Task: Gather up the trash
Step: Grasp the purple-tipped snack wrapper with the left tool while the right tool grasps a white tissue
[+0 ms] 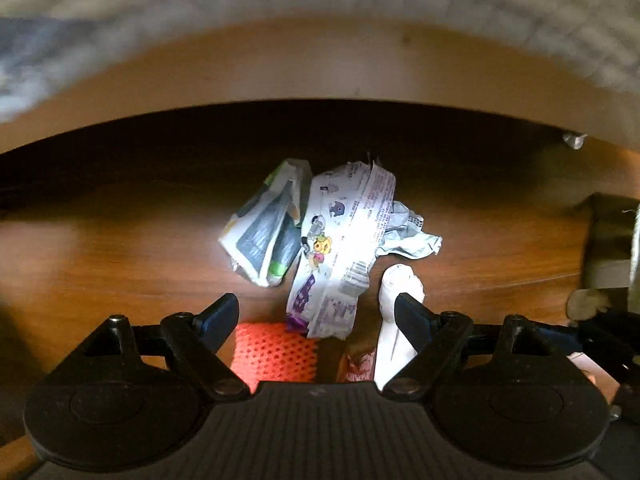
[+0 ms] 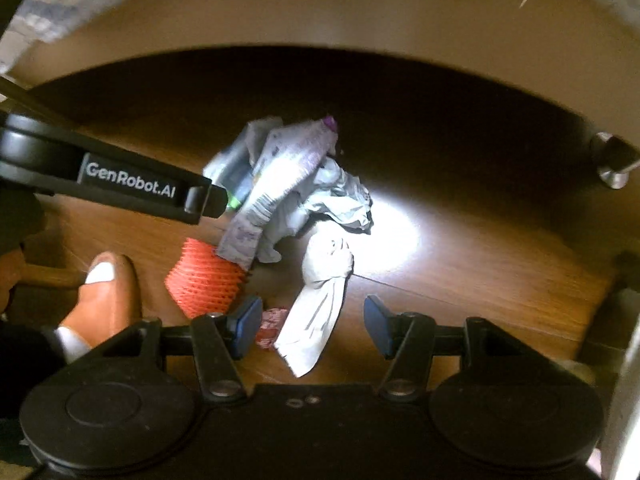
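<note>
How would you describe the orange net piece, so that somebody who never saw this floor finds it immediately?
On the brown wooden floor, under a pale furniture edge, lies a small pile of crumpled wrappers. At the pile's near-left end sits the orange foam net sleeve, touching the purple-printed wrapper. It alone is bright orange and meshed; its neighbours are whitish paper or foil.

Both cameras are looking steeply down from close above a wooden floor [image 1: 120, 240], each sitting just behind its own spread fingers. The left wrist view is facing a heap of wrappers [image 1: 340, 240] lying straight ahead. The right wrist view is facing the same heap of wrappers [image 2: 288, 184] from a spot further right, and it is catching the left gripper [image 2: 208, 200] reaching in from its left edge. Both views are sharing the orange net [image 1: 276, 352], the white twisted paper [image 2: 320, 304] and the pale curved edge [image 1: 320, 64] beyond.
</note>
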A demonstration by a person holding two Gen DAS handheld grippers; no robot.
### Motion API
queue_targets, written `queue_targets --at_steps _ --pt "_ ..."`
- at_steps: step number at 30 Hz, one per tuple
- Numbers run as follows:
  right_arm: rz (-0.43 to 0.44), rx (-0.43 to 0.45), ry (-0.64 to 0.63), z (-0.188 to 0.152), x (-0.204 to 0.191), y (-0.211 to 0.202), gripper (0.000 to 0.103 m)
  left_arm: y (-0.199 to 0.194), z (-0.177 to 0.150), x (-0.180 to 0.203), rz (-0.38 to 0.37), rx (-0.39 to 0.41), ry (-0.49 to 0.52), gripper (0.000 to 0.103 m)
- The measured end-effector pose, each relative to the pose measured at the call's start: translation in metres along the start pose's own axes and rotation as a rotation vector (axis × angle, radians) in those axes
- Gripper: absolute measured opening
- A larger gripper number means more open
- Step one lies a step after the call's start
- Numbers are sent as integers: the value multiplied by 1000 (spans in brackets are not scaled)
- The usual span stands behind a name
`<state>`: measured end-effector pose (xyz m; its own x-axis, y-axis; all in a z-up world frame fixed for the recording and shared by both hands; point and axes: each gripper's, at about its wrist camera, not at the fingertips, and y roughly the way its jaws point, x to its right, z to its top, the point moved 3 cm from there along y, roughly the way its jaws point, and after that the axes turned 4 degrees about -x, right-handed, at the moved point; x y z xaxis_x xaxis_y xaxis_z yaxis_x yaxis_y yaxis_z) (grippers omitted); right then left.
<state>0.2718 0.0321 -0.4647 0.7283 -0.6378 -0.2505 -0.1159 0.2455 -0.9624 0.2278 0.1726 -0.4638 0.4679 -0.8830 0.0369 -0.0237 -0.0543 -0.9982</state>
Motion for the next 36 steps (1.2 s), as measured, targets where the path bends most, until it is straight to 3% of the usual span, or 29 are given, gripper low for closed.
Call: queue_targets --at_steps 11,13,18,21,23,27,36 --pt "-6 -46 -6 23 5 70 54 64 17 2 -19 -50 21 84" --pt "-10 -53 0 26 5 80 54 73 19 2 -27 -64 14 74" --pt "-17 -52 6 34 6 95 53 86 24 0 -56 -83 -10 63" --pt "-12 -60 12 39 6 102 32 92 25 0 -67 -93 -12 50" --pt "-26 -70 11 41 6 105 26 95 26 -2 -86 -96 -25 40" --pt "-32 -60 11 40 9 106 15 93 26 -1 -102 -83 -23 34" --pt "-53 -16 20 29 13 82 8 84 23 0 -82 -90 -36 26"
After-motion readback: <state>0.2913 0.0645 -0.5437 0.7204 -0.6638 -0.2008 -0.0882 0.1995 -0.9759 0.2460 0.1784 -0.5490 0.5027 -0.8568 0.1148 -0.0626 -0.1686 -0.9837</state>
